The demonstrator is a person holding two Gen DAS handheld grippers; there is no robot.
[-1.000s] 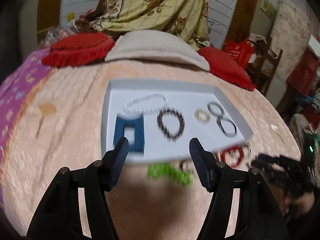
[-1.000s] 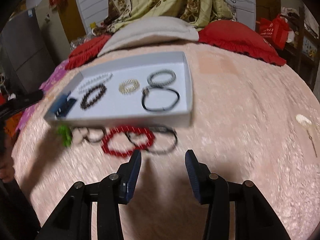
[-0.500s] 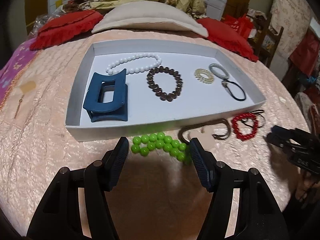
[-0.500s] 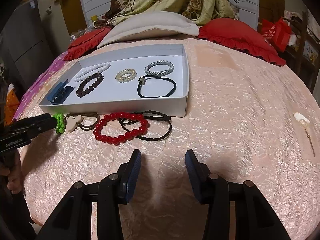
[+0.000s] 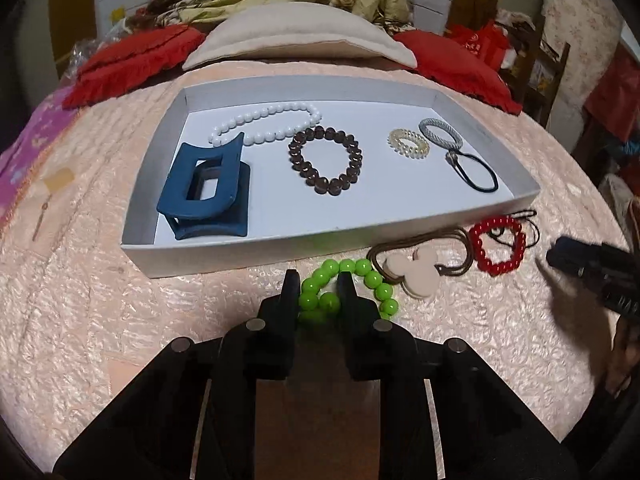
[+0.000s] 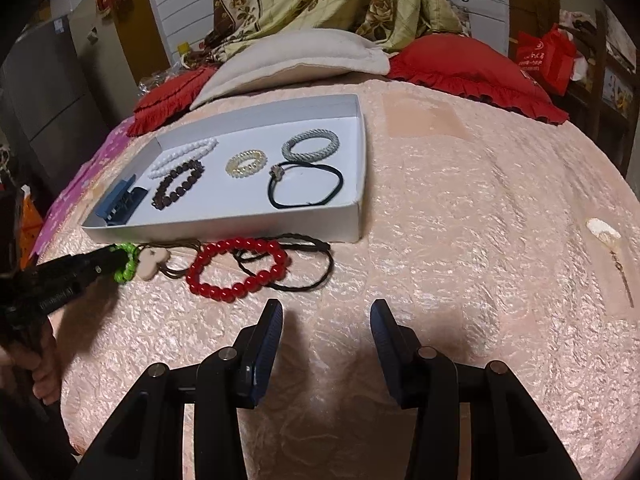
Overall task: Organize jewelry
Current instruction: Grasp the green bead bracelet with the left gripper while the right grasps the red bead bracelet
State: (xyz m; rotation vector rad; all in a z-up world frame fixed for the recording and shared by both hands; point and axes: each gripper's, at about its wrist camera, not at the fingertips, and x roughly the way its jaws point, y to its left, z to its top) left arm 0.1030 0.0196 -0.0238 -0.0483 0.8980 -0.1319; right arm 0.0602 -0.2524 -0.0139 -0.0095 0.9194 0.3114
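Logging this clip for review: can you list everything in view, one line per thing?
tray: 1, white, on the bedspread
hair claw: 1, blue, tray's left end
white bead strand: 1, in tray
brown bead bracelet: 1, in tray
hair ties: 3, clear, grey, black, tray's right end
green bead bracelet: 1, before tray
red bead bracelet: 1, before tray
left tongs: closed on green beads
right tongs: open, empty

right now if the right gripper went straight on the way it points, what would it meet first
Probably the bare pink bedspread just ahead of the open right gripper, since it points downward. The red bead bracelet and black hair tie lie left of that line; depth is uncertain.
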